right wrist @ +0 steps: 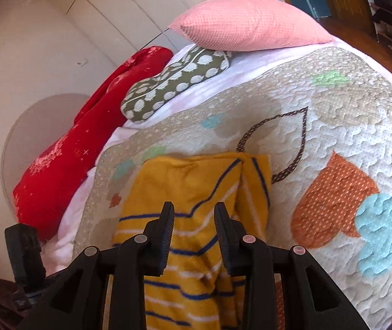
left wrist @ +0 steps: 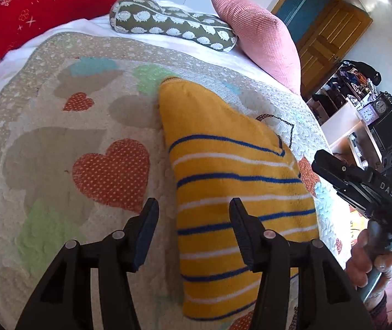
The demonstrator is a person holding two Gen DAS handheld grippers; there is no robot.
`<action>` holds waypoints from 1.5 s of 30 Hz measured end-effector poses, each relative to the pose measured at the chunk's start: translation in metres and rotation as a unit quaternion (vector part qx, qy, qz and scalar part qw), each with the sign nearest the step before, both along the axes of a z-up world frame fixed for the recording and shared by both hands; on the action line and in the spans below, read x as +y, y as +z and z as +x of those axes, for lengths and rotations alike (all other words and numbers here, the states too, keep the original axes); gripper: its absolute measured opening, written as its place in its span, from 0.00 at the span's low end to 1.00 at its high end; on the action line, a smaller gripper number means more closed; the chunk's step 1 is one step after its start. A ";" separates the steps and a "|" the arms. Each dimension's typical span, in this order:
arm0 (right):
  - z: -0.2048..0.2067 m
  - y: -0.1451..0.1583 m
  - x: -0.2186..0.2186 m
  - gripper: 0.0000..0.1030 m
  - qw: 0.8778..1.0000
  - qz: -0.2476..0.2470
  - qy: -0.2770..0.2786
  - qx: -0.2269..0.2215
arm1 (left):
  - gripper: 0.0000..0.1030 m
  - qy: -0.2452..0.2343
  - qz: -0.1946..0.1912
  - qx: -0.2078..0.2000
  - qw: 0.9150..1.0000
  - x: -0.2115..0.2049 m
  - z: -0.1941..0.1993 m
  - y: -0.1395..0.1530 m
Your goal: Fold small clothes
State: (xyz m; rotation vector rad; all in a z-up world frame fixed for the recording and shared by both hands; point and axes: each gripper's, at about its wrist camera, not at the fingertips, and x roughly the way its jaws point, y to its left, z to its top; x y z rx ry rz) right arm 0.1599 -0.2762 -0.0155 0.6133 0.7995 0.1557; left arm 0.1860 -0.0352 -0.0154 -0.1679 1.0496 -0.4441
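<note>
Left wrist view: we see the heart-patterned quilt (left wrist: 58, 148) under a folded yellow garment (left wrist: 231, 181) with blue and white stripes, its near end cut off by our left gripper (left wrist: 193, 220), fingers wide apart, empty. Right gripper (right wrist: 194, 227) hovers over it, moderately open, holding nothing.
</note>
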 end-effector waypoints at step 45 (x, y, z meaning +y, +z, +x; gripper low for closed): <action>-0.266 0.079 0.122 1.00 0.828 -0.422 -0.276 -0.246 | 1.00 0.171 0.108 -0.318 0.926 0.054 -0.239 0.108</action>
